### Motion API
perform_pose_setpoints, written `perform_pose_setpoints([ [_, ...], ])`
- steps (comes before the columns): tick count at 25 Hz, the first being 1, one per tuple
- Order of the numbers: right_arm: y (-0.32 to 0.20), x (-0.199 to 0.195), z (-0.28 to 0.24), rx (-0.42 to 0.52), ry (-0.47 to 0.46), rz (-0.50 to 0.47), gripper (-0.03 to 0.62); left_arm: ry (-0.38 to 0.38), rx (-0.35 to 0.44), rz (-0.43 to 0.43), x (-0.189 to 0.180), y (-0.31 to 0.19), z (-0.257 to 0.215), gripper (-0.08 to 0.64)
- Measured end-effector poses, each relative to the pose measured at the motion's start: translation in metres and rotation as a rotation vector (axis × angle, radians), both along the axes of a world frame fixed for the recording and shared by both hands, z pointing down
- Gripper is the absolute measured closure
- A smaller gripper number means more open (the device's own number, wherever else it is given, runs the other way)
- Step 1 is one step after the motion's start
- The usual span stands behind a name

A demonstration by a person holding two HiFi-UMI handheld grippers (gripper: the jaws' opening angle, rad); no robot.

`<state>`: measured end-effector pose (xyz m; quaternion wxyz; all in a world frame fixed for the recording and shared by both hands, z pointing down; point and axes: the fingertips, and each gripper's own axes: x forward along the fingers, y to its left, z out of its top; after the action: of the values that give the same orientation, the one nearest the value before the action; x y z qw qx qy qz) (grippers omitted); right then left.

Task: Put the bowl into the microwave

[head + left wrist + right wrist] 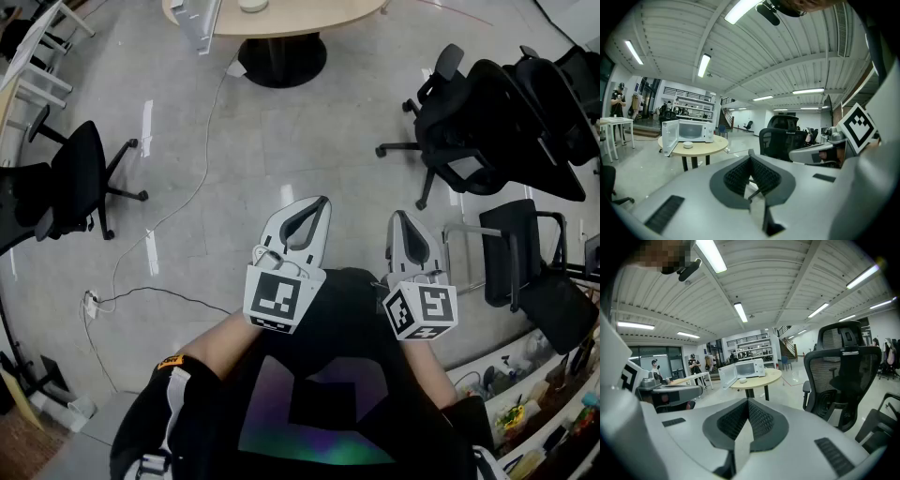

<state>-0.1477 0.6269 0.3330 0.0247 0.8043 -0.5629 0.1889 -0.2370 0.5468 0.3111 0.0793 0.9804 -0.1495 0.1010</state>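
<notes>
A white microwave (pixel 691 130) stands far off on a round wooden table (pixel 705 148), its door (pixel 670 136) swung open. Just in front of it on the table sits a small white bowl (pixel 687 145). The right gripper view shows the same microwave (pixel 746 367), bowl (pixel 742 380) and table (pixel 761 378). In the head view only the table's near edge (pixel 281 26) and the bowl (pixel 251 5) show at the top. My left gripper (pixel 322 201) and right gripper (pixel 397 215) are held side by side before the person's chest, both shut and empty, far from the table.
Black office chairs stand at the right (pixel 492 122) and left (pixel 75 178) of the grey floor. A cable (pixel 192 192) trails from the table's base. A cluttered shelf (pixel 534 394) is at the lower right. People (pixel 693 364) stand by a far table.
</notes>
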Motion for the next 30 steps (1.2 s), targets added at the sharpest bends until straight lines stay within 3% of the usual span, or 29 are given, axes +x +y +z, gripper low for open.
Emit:
perform_pose_setpoints([
  [7,-0.038,-0.016,-0.005,0.002,0.004,-0.043,0.577,-0.003,-0.008,-0.043,-0.018,-0.035,-0.002,0.515],
  [14,-0.067,-0.004,0.009,0.004,-0.023,-0.092,0.577,-0.025,0.001,-0.101,-0.011,-0.061,0.006,0.515],
  [30,-0.209,0.092,-0.001,0.056,-0.077,-0.289,0.577,-0.098,0.038,-0.289,0.078,-0.182,-0.006,0.515],
])
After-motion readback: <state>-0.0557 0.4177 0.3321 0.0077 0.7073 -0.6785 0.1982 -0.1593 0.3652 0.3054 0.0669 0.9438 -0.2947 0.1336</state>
